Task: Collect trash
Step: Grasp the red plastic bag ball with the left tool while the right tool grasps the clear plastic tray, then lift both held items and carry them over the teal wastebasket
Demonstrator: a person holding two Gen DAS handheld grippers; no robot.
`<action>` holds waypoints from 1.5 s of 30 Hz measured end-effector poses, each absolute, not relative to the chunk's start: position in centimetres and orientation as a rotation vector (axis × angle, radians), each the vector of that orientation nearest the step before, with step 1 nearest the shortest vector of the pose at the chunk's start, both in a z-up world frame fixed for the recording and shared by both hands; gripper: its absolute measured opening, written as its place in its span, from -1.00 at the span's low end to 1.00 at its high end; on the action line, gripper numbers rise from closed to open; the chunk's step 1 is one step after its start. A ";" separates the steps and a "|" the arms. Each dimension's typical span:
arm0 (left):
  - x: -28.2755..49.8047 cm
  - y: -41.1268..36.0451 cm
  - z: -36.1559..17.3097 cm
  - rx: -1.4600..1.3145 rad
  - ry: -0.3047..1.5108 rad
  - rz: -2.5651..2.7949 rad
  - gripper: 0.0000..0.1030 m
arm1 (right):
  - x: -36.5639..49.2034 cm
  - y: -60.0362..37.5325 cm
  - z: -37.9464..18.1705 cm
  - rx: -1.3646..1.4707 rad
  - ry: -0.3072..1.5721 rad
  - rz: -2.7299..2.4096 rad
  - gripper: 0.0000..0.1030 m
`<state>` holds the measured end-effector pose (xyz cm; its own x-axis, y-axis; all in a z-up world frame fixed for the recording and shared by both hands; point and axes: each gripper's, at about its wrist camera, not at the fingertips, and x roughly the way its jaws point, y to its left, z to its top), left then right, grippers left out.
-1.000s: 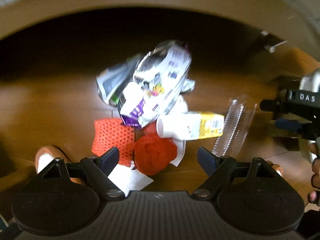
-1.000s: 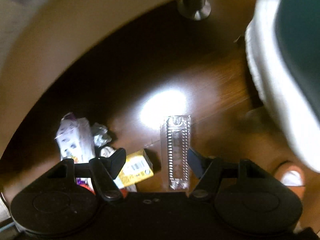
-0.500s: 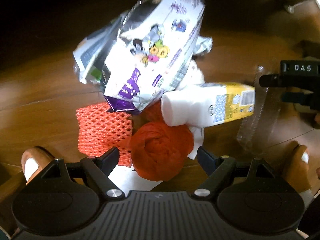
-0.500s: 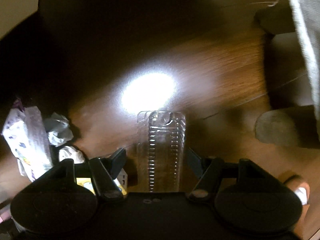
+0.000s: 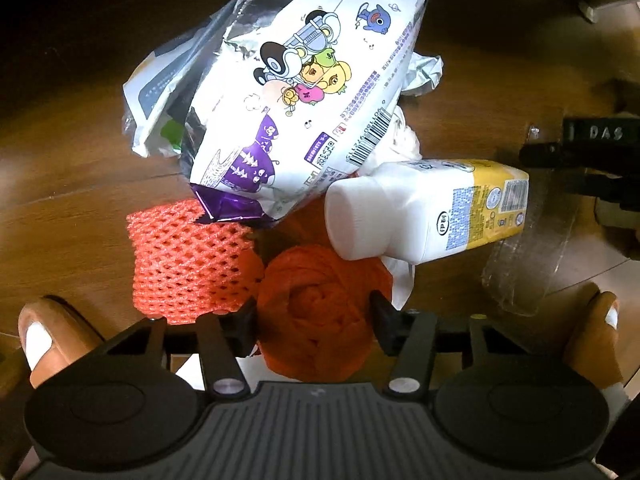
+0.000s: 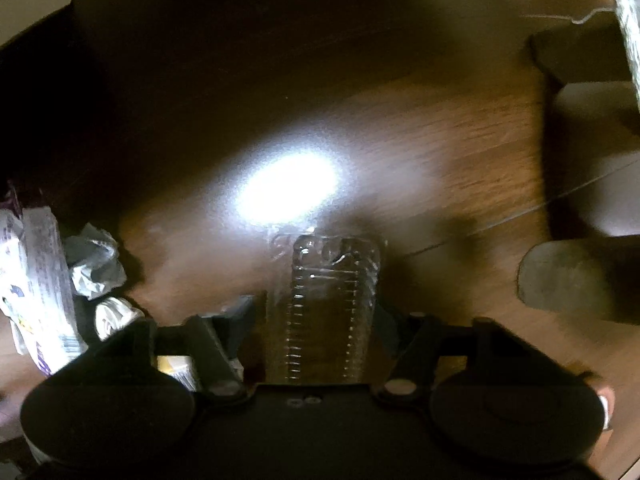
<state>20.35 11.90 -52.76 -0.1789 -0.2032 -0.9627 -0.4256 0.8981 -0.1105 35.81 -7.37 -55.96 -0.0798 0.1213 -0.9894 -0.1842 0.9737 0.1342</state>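
A trash pile lies on the wooden floor. My left gripper has closed on a rolled orange foam net, its fingers touching both sides. Beside it lie an orange mesh sleeve, a white and purple snack bag, a white and yellow bottle and crumpled paper. My right gripper has closed around a clear plastic tray, which also shows in the left wrist view.
The snack bag and crumpled paper lie left of the right gripper. A furniture foot stands at the right. A bright glare spot lies on the floor ahead. Dark shadow under furniture fills the far side.
Both grippers moved down and forward to the floor. The left jaws narrowed onto the orange foam net. The right jaws narrowed around the clear tray.
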 end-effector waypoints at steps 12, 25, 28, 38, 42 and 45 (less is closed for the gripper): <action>20.3 11.9 -49.8 -0.466 1.768 0.216 -0.01 | 34.1 -7.1 -51.7 -0.131 1.605 0.258 -0.28; 19.0 11.4 -40.0 -0.490 1.641 0.263 -0.01 | 31.2 -8.1 -39.7 -0.120 1.470 0.314 -0.28; 18.7 11.0 -36.8 -0.501 1.591 0.262 -0.01 | 30.4 -8.6 -36.2 -0.106 1.429 0.340 -0.28; 16.1 8.6 -25.4 -0.525 1.366 0.185 -0.01 | 25.9 -12.2 -24.7 -0.033 1.267 0.428 -0.29; 15.5 7.4 -20.1 -0.518 1.262 0.149 -0.01 | 24.2 -14.5 -20.2 -0.003 1.176 0.467 -0.29; 15.2 6.2 -16.4 -0.511 1.196 0.113 -0.01 | 22.9 -16.3 -16.7 0.019 1.105 0.477 -0.28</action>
<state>15.22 6.23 -16.44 0.3753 -0.1809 -0.9091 -0.3482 0.8814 -0.3191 22.88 -16.29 -16.75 0.3593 0.3793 -0.8526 -0.3606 0.8991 0.2481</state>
